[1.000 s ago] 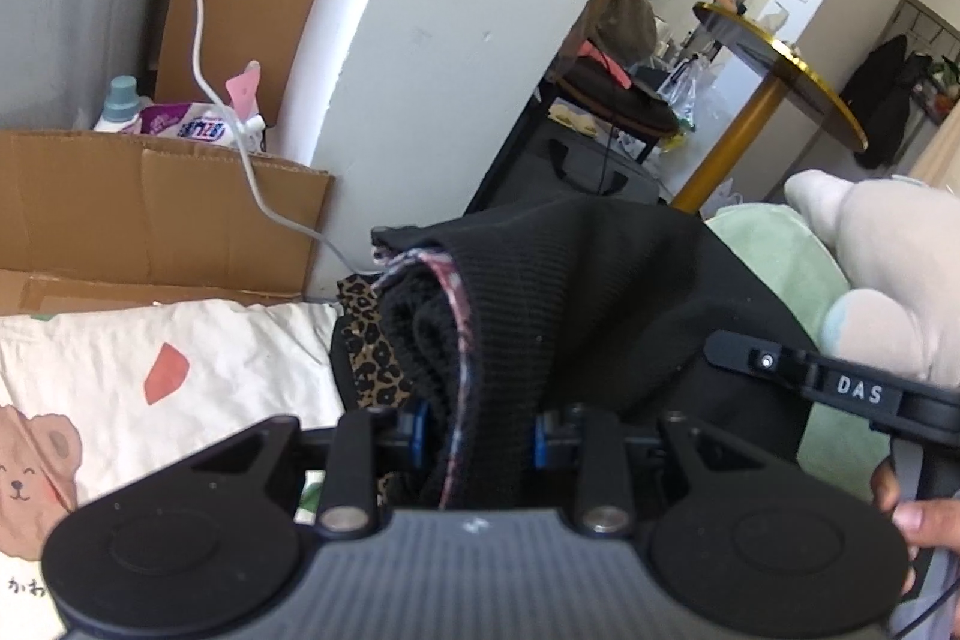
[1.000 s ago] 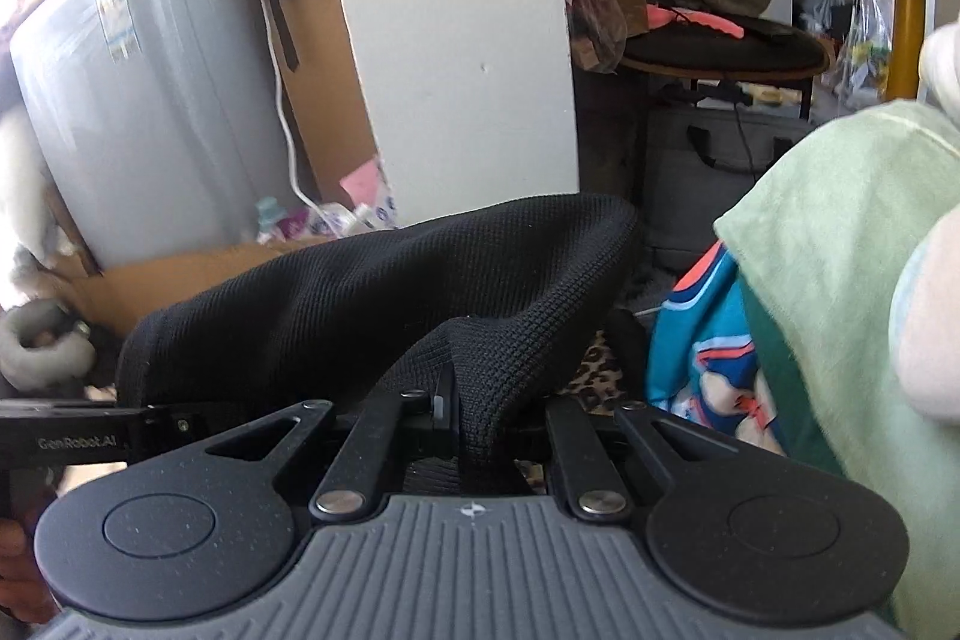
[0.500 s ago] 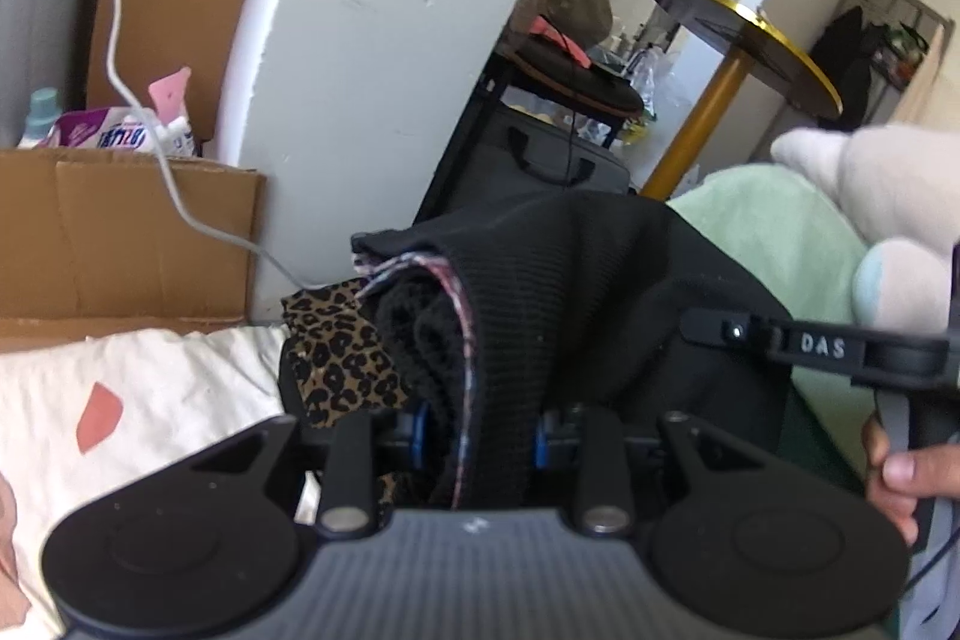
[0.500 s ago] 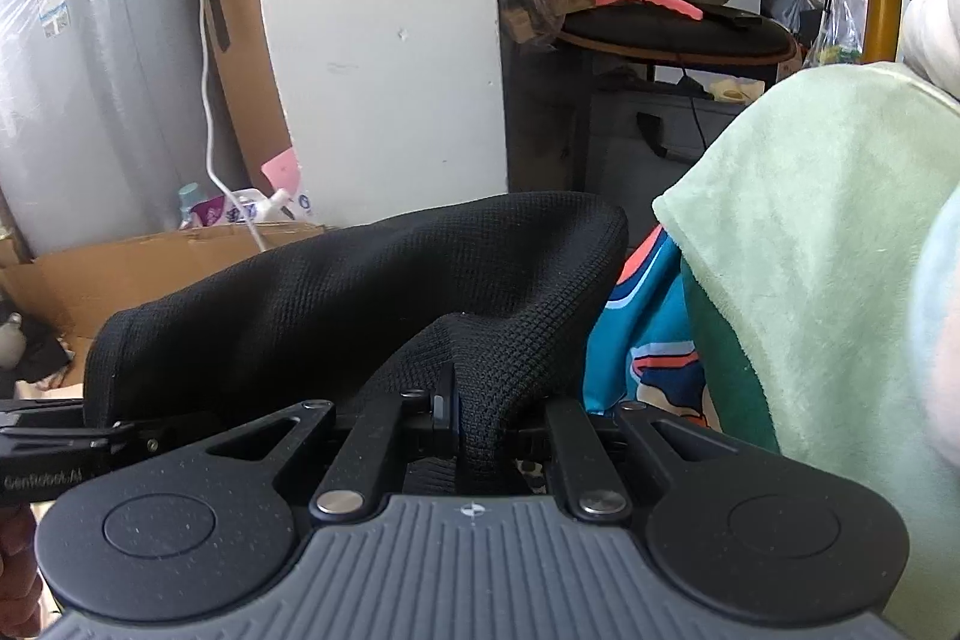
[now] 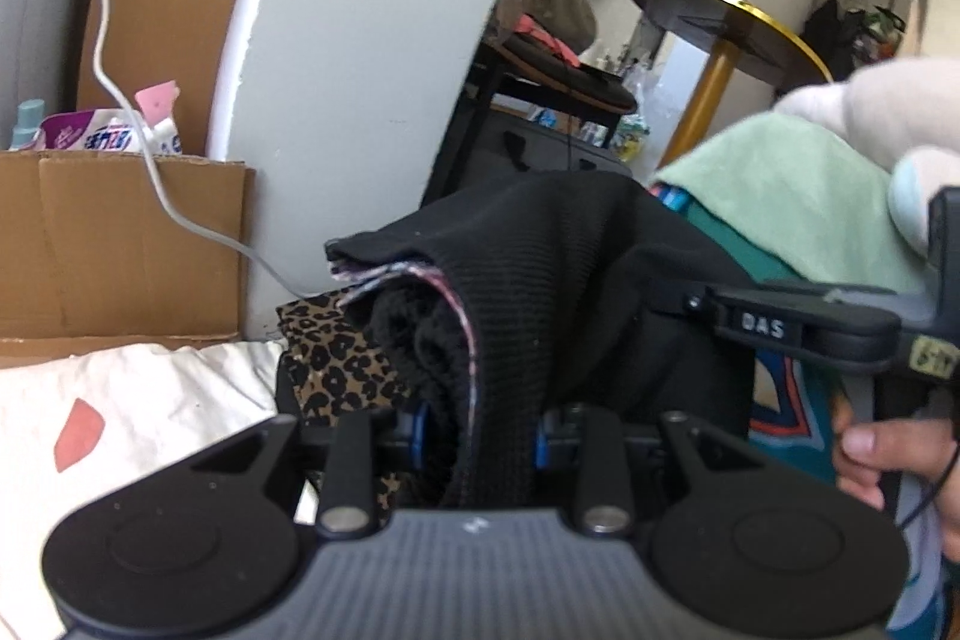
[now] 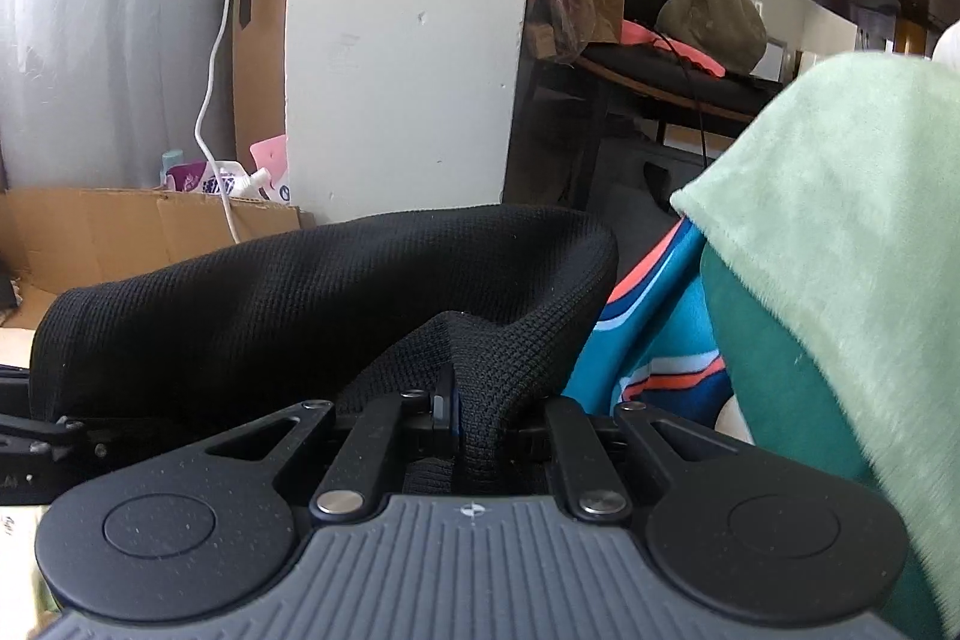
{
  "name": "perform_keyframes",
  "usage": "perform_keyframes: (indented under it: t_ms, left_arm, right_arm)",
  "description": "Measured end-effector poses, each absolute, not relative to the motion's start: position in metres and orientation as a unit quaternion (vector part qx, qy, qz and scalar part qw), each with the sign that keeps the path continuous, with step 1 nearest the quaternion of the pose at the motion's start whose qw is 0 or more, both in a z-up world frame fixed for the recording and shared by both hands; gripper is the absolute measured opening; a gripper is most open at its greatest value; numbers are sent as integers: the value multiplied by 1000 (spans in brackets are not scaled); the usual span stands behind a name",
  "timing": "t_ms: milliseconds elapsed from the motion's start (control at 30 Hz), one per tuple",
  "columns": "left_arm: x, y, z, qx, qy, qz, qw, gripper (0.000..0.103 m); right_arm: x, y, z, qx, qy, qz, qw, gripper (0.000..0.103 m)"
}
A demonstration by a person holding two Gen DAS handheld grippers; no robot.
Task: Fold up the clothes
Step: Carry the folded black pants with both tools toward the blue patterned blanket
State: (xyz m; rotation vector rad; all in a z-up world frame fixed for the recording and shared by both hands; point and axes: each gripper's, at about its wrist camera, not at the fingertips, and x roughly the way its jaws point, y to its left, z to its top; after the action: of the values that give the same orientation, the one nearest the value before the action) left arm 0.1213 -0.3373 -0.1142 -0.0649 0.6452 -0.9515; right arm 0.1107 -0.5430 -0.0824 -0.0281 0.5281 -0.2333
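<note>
The white pillar (image 5: 372, 40) fills the upper left wrist view from ten to twelve o'clock, with a flattened cardboard box (image 5: 120, 244) at nine o'clock. In the right wrist view a mint-green fleece blanket (image 6: 840, 232) takes the three o'clock side, over a teal, orange-striped cloth (image 6: 654, 340).

The black knit garment (image 6: 312, 304) is the task's thing. It is lifted off the surface and strung between both tools, arching across the centre of each view, bunched thickly at six o'clock.

The left gripper (image 5: 477, 430) is clamped on a thick, doubled wad of it, whose pink-edged inner seam (image 5: 462, 328) shows. The right gripper (image 6: 480, 418) is closed on a narrower pinch of the same knit. In the left wrist view the other tool's handle, marked DAS, and the person's hand (image 5: 882, 460) sit at four o'clock.

Risks, as I judge them:
- The left bite is bulky, so layers could slide out unevenly and skew the fold.
- A leopard-print cloth (image 5: 336, 358) lies just under the garment at eight o'clock. Lowering here could trap it in the fold.
- A white cable (image 5: 156, 184) trails down to the garment's far edge and could snag if the cloth is swung toward ten o'clock.
- The blanket crowds the right side, leaving little room to lay the knit flat.
</note>
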Motion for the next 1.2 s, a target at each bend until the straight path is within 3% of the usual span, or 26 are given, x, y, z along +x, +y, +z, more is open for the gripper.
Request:
perform_keyframes:
  t_ms: [633, 933, 1200]
  left_arm:
    - [194, -373, -162, -4, 291, -521, 803, 33]
    - [220, -388, -189, 8, 313, -499, 808, 33]
    - [264, -392, -216, -65, 382, -450, 805, 34]
  right_arm:
    - [187, -573, -123, -75, 271, -90, 955, 8]
    - [226, -583, -151, -75, 300, -72, 948, 8]
    - [263, -591, -171, -64, 335, -62, 938, 10]
